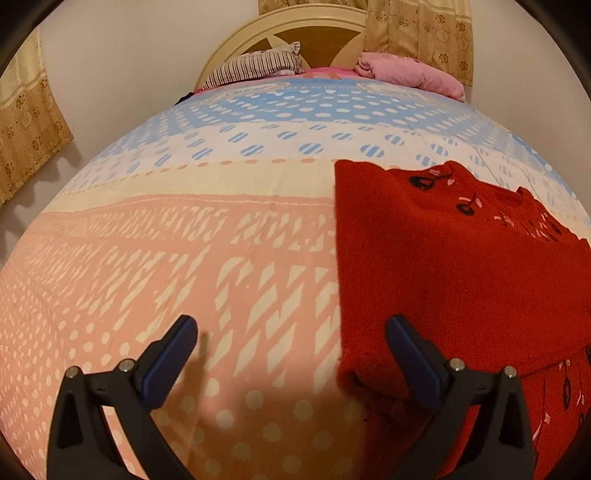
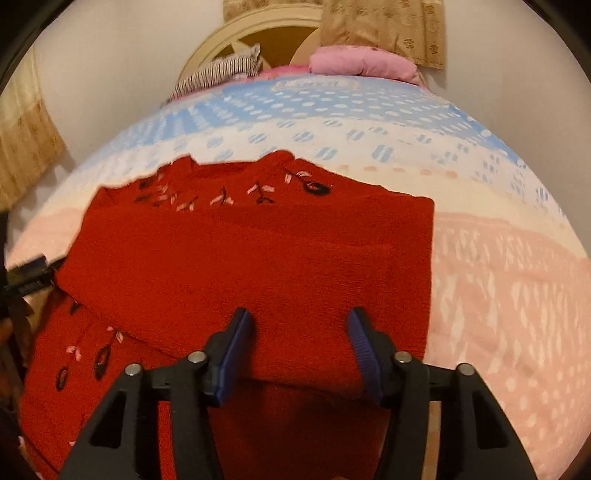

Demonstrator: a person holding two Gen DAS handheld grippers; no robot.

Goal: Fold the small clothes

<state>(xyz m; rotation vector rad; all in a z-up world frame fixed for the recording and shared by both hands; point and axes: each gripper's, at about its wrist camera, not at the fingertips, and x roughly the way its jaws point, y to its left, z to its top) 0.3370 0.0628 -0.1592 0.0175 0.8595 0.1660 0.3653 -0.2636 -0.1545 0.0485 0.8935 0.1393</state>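
A small red knitted sweater with pink and black embroidery lies partly folded on the bed; it also shows at the right of the left wrist view. My left gripper is open and empty, over the bedspread at the sweater's left folded edge, its right finger above the red cloth. My right gripper is open and empty, just above the near part of the sweater's folded top layer. The left gripper's tip shows at the sweater's left edge in the right wrist view.
The bed has a pink, cream and blue patterned bedspread. A striped pillow and a pink pillow lie against the round headboard. Gold curtains hang at the walls.
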